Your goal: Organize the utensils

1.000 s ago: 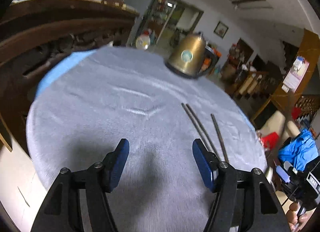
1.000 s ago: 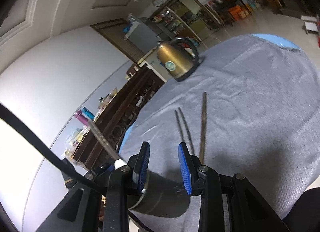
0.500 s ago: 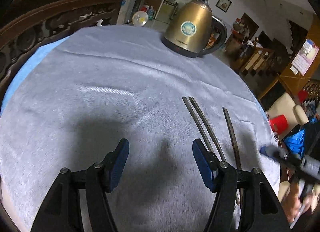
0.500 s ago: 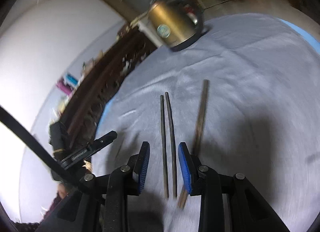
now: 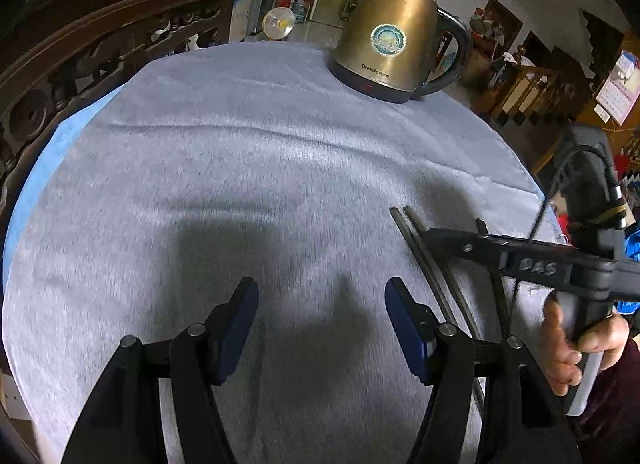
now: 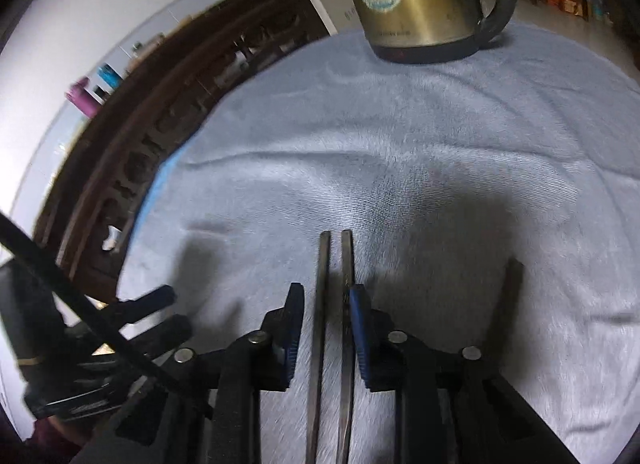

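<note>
Two chopsticks [image 6: 322, 304] lie between the right tool's [image 6: 326, 312] closing jaws, seemingly ungripped; left tool [image 5: 320, 320] gapes empty.

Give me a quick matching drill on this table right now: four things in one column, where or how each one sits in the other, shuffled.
Things:
1. kettle
2. pair of chopsticks
3. single chopstick
4. left tool

Places or states:
A. open over bare cloth, nothing between its pads
B. between the closing pads of the right tool
C. upright at the table's far edge
D. lying alone, right of the right tool

Pairs: 1-C, 2-B, 3-D, 4-A
</note>
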### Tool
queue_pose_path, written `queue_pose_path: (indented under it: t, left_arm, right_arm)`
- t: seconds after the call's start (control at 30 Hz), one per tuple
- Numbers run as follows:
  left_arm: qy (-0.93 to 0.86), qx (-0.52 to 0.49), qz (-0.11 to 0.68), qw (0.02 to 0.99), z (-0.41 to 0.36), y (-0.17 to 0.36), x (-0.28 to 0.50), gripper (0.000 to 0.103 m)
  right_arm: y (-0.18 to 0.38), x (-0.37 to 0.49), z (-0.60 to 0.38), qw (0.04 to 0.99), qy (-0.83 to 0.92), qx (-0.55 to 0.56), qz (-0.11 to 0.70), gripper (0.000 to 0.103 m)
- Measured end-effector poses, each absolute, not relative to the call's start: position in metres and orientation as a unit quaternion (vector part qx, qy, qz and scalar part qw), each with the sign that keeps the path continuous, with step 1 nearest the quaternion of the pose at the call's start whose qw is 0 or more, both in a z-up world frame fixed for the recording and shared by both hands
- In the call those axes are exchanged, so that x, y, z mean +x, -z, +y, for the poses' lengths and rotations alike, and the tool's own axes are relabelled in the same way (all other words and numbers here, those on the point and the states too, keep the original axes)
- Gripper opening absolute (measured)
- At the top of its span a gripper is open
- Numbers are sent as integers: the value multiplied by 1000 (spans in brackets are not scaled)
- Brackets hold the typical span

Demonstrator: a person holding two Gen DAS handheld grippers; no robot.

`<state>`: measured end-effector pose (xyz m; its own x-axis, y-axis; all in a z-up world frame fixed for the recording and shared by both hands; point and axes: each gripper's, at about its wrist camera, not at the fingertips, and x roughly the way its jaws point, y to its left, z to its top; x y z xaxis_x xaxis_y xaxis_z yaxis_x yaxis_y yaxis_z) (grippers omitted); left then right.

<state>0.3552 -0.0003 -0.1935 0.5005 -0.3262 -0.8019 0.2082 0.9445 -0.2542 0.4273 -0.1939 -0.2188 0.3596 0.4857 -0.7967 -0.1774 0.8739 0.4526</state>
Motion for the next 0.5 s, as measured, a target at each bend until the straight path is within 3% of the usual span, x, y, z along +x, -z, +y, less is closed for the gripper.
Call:
queue_pose_path:
  t: [0.17,0.5]
  left_arm:
    - [161,-50,486,857,-11,193,364,67]
    - [168,-12,530,831,-65,200,400,67]
  right_arm:
    - [226,439,-176,818,-176,82,542,7]
    - [228,442,-226,806,-131,131,562,6]
